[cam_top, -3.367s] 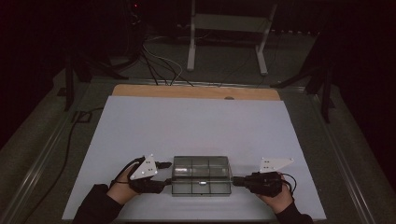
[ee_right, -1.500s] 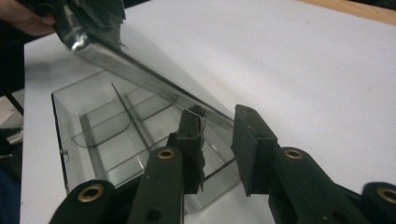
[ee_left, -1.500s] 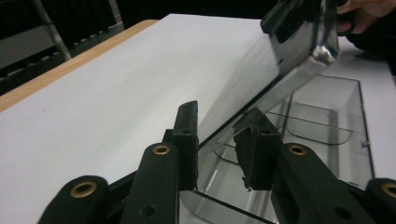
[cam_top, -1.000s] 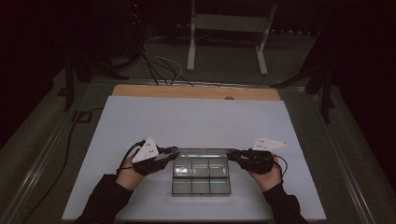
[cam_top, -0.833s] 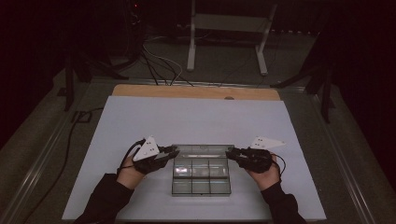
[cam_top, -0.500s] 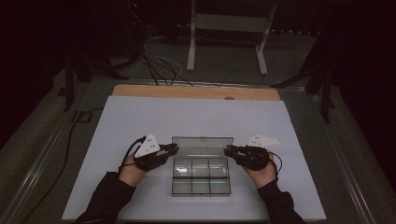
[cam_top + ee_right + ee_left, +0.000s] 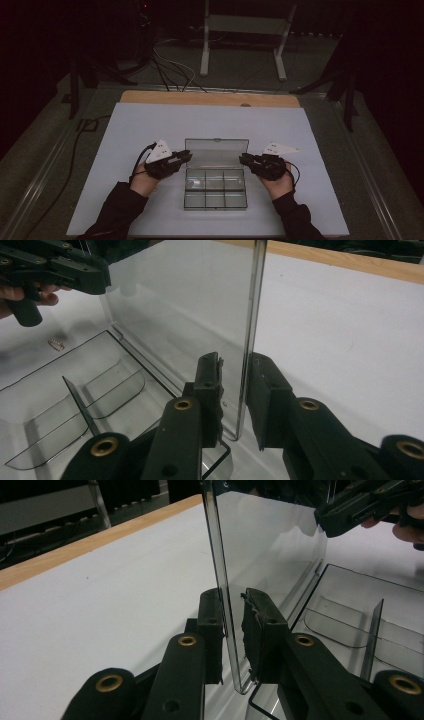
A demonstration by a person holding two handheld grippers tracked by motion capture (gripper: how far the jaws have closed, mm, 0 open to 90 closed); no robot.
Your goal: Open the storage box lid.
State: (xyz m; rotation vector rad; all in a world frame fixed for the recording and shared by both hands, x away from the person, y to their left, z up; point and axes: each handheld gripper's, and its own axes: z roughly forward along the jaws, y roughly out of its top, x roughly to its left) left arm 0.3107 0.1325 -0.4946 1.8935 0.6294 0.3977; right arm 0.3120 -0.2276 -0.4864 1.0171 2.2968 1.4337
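Observation:
A clear plastic compartment box (image 7: 215,197) lies on the white table near its front edge, and its clear lid (image 7: 216,151) stands raised on the far side. My left gripper (image 7: 187,156) is shut on the lid's left edge. In the left gripper view the lid (image 7: 270,540) stands upright between the pads of that gripper (image 7: 232,597). My right gripper (image 7: 243,159) is shut on the lid's right edge, and the right gripper view has the lid edge (image 7: 250,315) between its own pads (image 7: 235,362). The tray's compartments (image 7: 60,390) look empty.
The white table sheet (image 7: 150,125) spreads wide to the left, right and far side of the box. A wooden strip (image 7: 210,98) runs along its far edge. A small metal bit (image 7: 56,344) lies beside the tray. Cables and a stand (image 7: 245,35) are beyond the table.
The lid has swung up from closed to upright. Both grippers went from the box's sides toward its far side, rising with the lid's edges.

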